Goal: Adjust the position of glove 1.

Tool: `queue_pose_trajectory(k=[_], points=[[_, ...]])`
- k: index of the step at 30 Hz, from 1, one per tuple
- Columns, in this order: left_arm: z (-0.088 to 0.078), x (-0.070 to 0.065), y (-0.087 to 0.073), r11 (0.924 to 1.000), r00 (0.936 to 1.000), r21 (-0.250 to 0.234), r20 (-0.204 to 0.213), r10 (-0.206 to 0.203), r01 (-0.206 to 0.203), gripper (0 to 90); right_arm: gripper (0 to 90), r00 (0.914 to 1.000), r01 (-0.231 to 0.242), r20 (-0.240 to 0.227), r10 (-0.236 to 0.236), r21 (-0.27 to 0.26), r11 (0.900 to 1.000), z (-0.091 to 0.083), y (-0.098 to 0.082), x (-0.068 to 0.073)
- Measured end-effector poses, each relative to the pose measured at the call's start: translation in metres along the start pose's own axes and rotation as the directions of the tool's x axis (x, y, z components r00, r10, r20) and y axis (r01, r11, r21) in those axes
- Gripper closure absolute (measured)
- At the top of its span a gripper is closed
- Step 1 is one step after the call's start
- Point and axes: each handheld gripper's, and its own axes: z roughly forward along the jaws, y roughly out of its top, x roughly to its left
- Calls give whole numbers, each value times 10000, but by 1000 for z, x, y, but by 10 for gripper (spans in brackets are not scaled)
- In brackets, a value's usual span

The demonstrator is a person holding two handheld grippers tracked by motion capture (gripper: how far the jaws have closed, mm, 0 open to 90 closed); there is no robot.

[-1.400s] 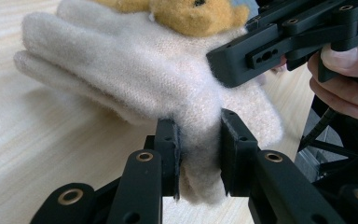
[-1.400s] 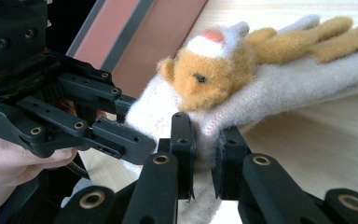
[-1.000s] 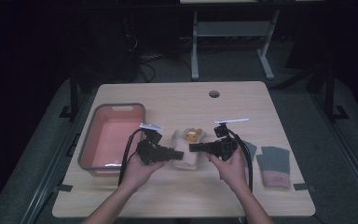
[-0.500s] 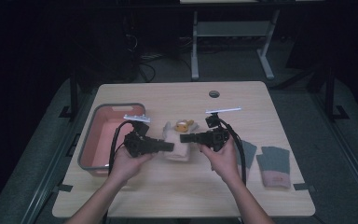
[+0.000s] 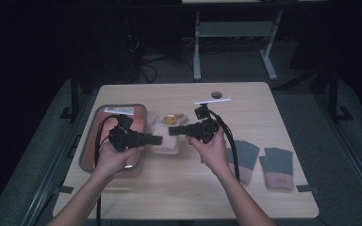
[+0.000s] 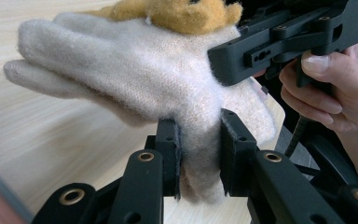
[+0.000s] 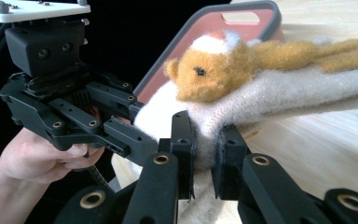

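At the table's left edge sits a red tray [image 5: 87, 141], its grey rim close to the border, with the left gripper [image 5: 156, 139] held above its right side. That gripper's jaws are clamped on one end of a cream knitted glove [image 5: 165, 136], which hangs between the two tools above the wood near the table's middle. The right gripper [image 5: 173, 131] pinches the glove's other end, its jaws likewise closed on the wool. Further right, two grey mittens [image 5: 276, 167] with pink cuffs lie flat near the table's [image 5: 245, 197] right edge, leaving bare wood in front and behind. The left gripper view brings out the glove's [image 6: 135, 74] spread fingers pointing away over open tabletop, and the opposite hand [image 6: 335, 93]. The right gripper view reveals an orange plush bear [image 7: 214, 70] in a white cap on top of the glove, with the tray's handle behind.
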Motion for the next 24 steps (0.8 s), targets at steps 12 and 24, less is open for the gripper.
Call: queue_pose_trajectory(k=[12, 24], points=[[-25, 10, 4, 9999, 9996, -118, -288, -19, 16, 724, 807, 9997, 150, -212, -148, 100, 9998, 19, 15, 12], [-47, 19, 4, 9995, 9984, -255, -530, -179, 166, 724, 807, 9989, 196, -438, -188, 187, 9996, 40, 27, 21]])
